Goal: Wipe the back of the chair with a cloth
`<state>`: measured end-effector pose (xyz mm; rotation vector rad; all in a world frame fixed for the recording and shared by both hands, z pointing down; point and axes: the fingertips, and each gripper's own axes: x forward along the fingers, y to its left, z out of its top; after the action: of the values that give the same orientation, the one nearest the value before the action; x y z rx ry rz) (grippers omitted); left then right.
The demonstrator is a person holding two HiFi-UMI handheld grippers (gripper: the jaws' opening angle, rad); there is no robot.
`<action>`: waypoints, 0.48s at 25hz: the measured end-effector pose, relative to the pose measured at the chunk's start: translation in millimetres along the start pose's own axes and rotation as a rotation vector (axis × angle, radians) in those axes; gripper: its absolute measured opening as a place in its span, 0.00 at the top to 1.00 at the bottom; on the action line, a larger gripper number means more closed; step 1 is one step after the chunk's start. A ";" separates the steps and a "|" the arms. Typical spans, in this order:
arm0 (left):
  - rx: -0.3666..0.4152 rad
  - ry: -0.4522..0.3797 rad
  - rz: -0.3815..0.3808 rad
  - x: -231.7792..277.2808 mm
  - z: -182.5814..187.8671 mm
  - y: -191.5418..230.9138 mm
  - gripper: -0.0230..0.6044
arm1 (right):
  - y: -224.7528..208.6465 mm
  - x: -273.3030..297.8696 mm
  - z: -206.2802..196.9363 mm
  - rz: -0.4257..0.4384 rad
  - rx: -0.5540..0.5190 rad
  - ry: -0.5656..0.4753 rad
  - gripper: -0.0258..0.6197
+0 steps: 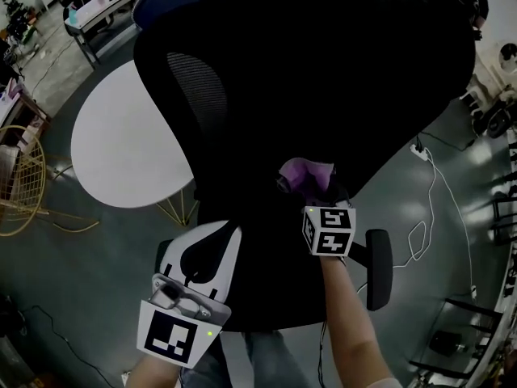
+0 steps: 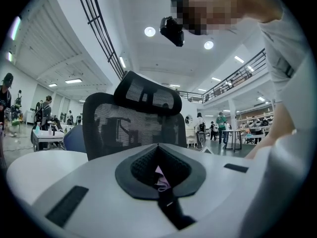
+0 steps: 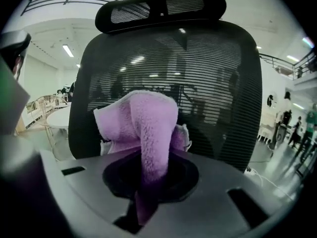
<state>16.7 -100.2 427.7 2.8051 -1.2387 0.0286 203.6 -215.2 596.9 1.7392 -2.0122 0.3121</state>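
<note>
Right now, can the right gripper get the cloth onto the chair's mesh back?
Probably yes. The right gripper is shut on the purple cloth, which faces the mesh chair back directly, with nothing between them. Whether the cloth touches the mesh, I cannot tell.

Left gripper (image 2: pixel 158 150): jaws closed together, a small lilac scrap (image 2: pixel 161 178) in the seam between the pads. Right gripper (image 3: pixel 151 167): jaws clamped on the purple cloth (image 3: pixel 143 118), which bulges past the fingertips. Right forearm (image 1: pixel 351 322) bare, extended.

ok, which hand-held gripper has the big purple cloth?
The right hand-held gripper: the purple cloth bulges from its jaws. The left hand-held gripper is shut, showing only a tiny pale scrap.
</note>
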 end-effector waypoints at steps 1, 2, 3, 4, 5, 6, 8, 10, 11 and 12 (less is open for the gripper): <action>0.000 0.001 -0.002 2.9 -1.2 -2.6 0.95 | -6.6 -1.0 -1.8 -0.007 0.003 0.001 0.88; 0.001 0.003 -0.004 5.8 -2.4 -5.0 0.95 | -13.8 -2.2 -3.7 -0.015 0.007 0.003 0.88; 0.002 0.006 -0.005 8.6 -3.4 -7.3 0.95 | -21.7 -3.5 -5.8 -0.024 0.011 0.005 0.88; 0.002 0.008 -0.005 11.1 -4.1 -9.5 0.95 | -30.1 -5.2 -8.2 -0.034 0.015 0.007 0.88; 0.003 0.010 -0.005 13.4 -4.5 -11.4 0.95 | -38.5 -7.1 -10.8 -0.043 0.021 0.010 0.88; 0.004 0.012 -0.005 15.4 -4.6 -13.1 0.95 | -46.7 -9.2 -13.4 -0.052 0.026 0.013 0.88; 0.005 0.011 -0.004 18.9 -3.8 -16.2 0.95 | -61.8 -13.9 -18.2 -0.069 0.030 0.020 0.88; 0.004 0.010 -0.004 21.9 -2.3 -19.4 0.95 | -75.3 -18.5 -22.7 -0.086 0.036 0.027 0.88; 0.004 0.008 -0.007 23.2 -1.6 -21.2 0.95 | -81.0 -20.6 -24.8 -0.093 0.042 0.030 0.88; 0.004 0.008 -0.010 24.4 -1.1 -23.0 0.95 | -85.4 -22.3 -26.7 -0.099 0.048 0.031 0.88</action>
<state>50.2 -102.7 428.5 2.8115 -1.2247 0.0412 294.3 -198.6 598.8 1.8447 -1.9038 0.3556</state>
